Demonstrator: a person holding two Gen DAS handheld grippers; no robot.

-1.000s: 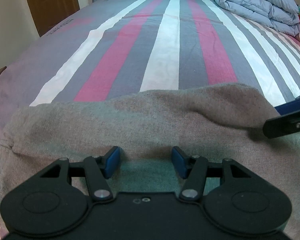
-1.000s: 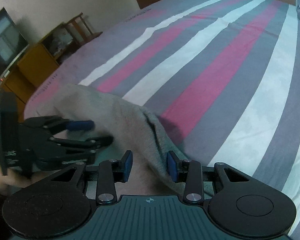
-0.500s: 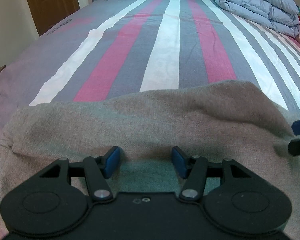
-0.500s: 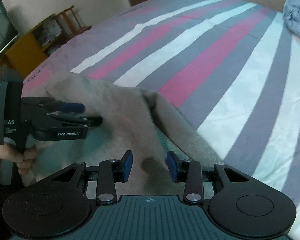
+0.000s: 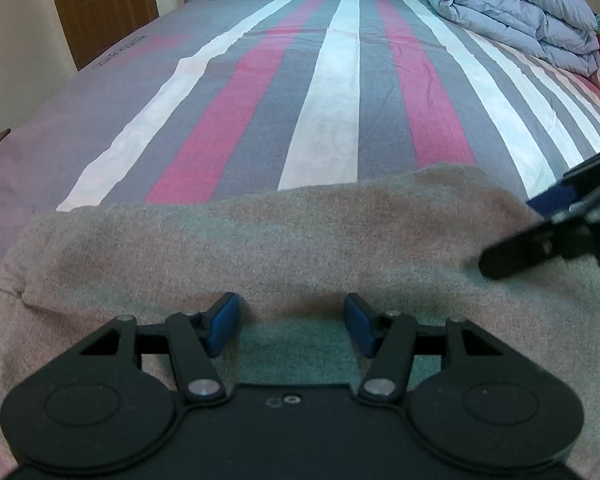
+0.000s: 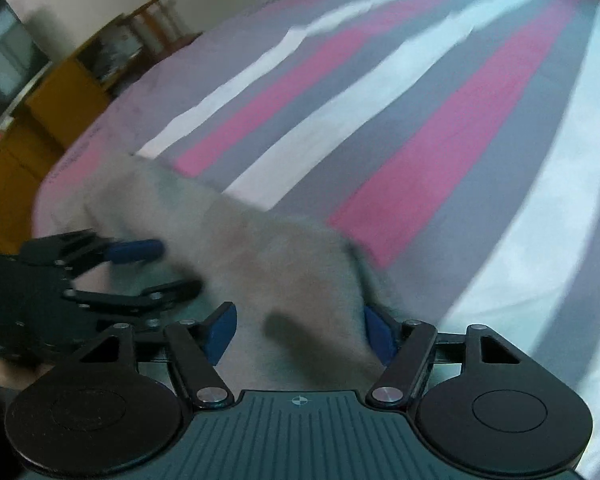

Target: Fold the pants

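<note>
Grey-brown pants (image 5: pixel 260 248) lie across the near edge of the striped bed; they also show in the right wrist view (image 6: pixel 260 264), blurred. My left gripper (image 5: pixel 292 324) is open, low over the pants, holding nothing. My right gripper (image 6: pixel 300 330) is open over the pants near their right edge, with cloth between its blue pads (image 6: pixel 376 332). The right gripper also shows at the right edge of the left wrist view (image 5: pixel 548 232). The left gripper shows at the left of the right wrist view (image 6: pixel 140 268).
The bed sheet (image 5: pixel 332 92) has grey, pink and white stripes. A rolled blue duvet (image 5: pixel 516 16) lies at the far right. A brown door (image 5: pixel 100 4) stands at the far left. A wooden cabinet (image 6: pixel 68 92) and a TV (image 6: pixel 4 56) stand beside the bed.
My right gripper has swung back left and lower over the pants and its jaws have spread wider. The left gripper has stayed still and open.
</note>
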